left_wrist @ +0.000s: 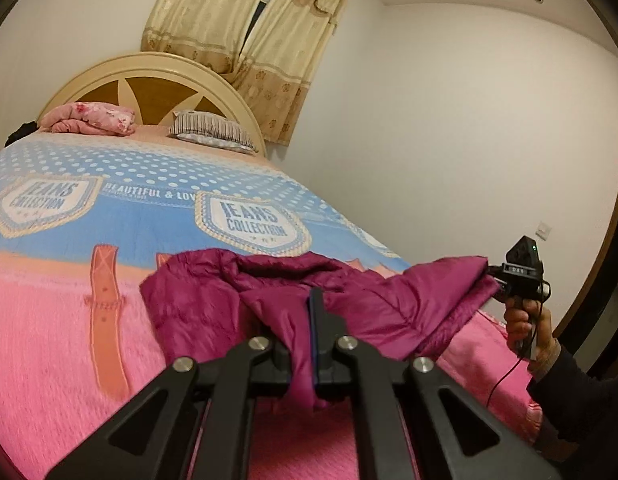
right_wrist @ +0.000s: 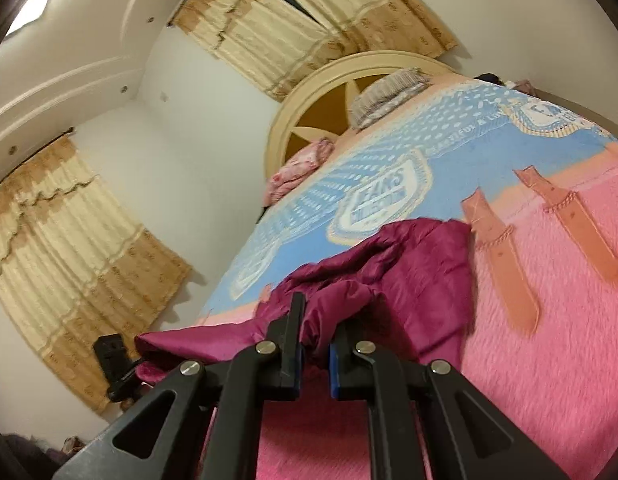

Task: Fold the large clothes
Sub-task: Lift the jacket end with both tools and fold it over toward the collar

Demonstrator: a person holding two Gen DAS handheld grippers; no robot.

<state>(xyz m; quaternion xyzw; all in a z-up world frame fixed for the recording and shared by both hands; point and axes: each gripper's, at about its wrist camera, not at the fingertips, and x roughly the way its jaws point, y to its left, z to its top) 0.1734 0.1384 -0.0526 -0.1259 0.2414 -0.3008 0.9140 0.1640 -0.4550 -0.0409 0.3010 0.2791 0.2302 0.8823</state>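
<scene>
Gripping jacket (left_wrist: 237,300), left gripper (left_wrist: 305,344), right gripper (right_wrist: 315,344)

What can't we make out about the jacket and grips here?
- Jacket shape: bunched folds hide sleeves and front, both views.
- Left tool contact: fabric covers the left finger.
- Right tool in left view: only its body shows; tips are buried in cloth.
- Bed far corner: blurred in right view.

Two shield badges (left_wrist: 251,222) printed on the bedspread (left_wrist: 49,320) read "JEANS COLLECTION", one near its left edge and one at mid-width. A line of lettering (left_wrist: 149,193) between them reads "BEAUTIFUL & LOV", the rest cut off. The right gripper (left_wrist: 494,276) carries a small label (left_wrist: 518,269) reading "DAS".
</scene>
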